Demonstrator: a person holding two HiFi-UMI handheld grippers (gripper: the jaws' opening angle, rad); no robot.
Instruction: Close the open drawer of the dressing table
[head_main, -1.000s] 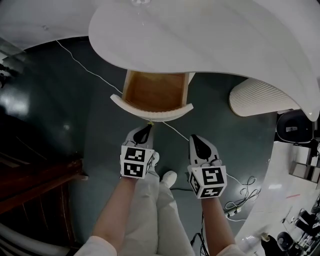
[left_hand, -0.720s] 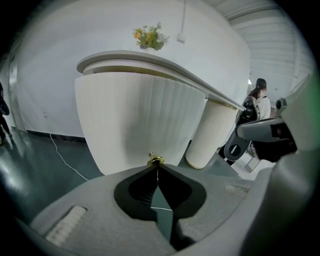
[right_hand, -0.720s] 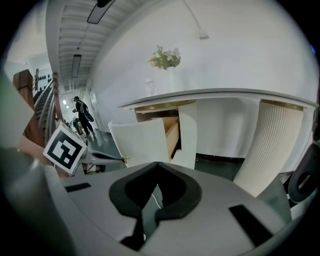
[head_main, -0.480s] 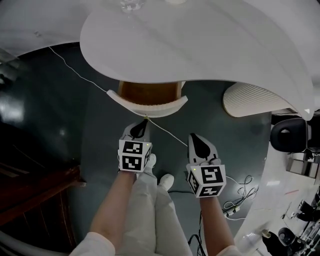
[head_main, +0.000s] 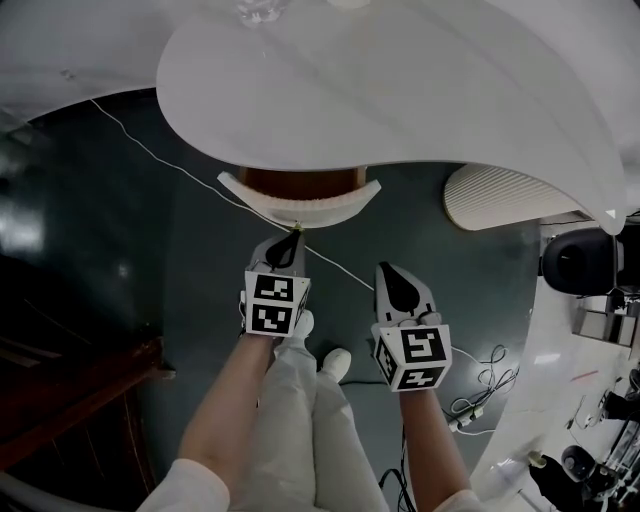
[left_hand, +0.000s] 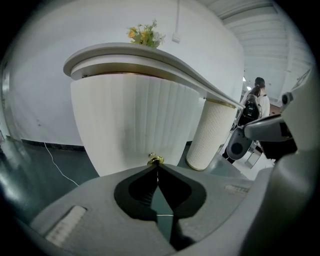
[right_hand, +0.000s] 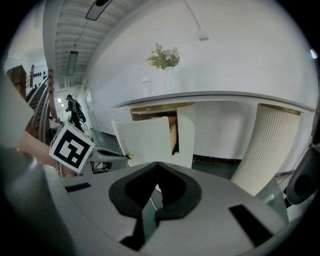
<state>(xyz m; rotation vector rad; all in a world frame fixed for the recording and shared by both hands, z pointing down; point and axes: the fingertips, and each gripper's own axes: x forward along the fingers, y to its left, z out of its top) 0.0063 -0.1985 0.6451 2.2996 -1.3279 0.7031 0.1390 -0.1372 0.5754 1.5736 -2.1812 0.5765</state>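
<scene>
My left gripper (head_main: 293, 238), jaws pressed together, meets the gold knob (left_hand: 155, 160) of the drawer (head_main: 300, 208), which juts only slightly from under the table (head_main: 420, 90), with a short push left, while my right gripper (head_main: 390, 275) hangs closed and empty.

Cameras: one overhead, two gripper-mounted.
The white ribbed curved drawer front (head_main: 300, 207) is shared: viewed steeply downward in the head view, closely head-on in the left gripper view, obliquely in the right.
</scene>
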